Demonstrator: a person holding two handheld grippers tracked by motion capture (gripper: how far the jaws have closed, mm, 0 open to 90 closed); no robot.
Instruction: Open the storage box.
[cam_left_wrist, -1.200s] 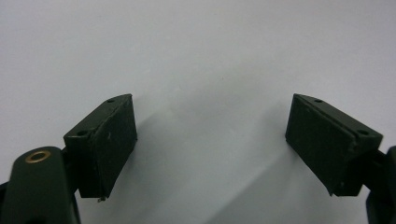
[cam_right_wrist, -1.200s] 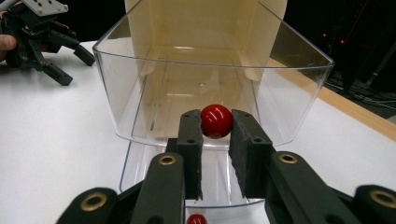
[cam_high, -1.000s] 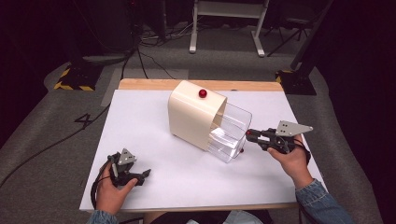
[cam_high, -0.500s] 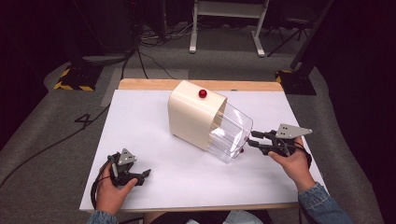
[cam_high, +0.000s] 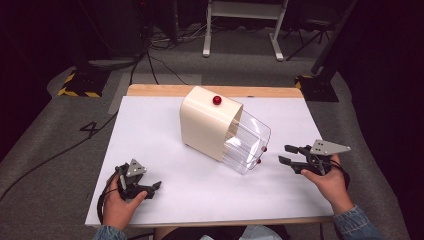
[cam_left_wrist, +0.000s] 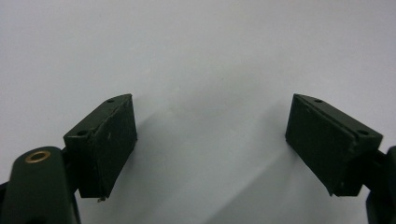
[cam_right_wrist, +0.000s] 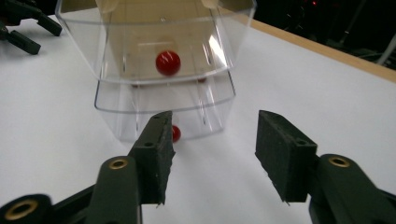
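White table (cam_high: 165, 150) carries one cream box (cam_high: 205, 122) with two clear drawers (cam_high: 247, 142), each with a red knob. Right gripper (cam_high: 287, 155), jaws just opening, holds nothing beside them; left gripper (cam_high: 155, 189) rests apart, spread wide.

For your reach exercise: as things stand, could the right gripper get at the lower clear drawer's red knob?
Probably yes. The right gripper is open, level with the lower drawer's red knob, with bare white table between them.
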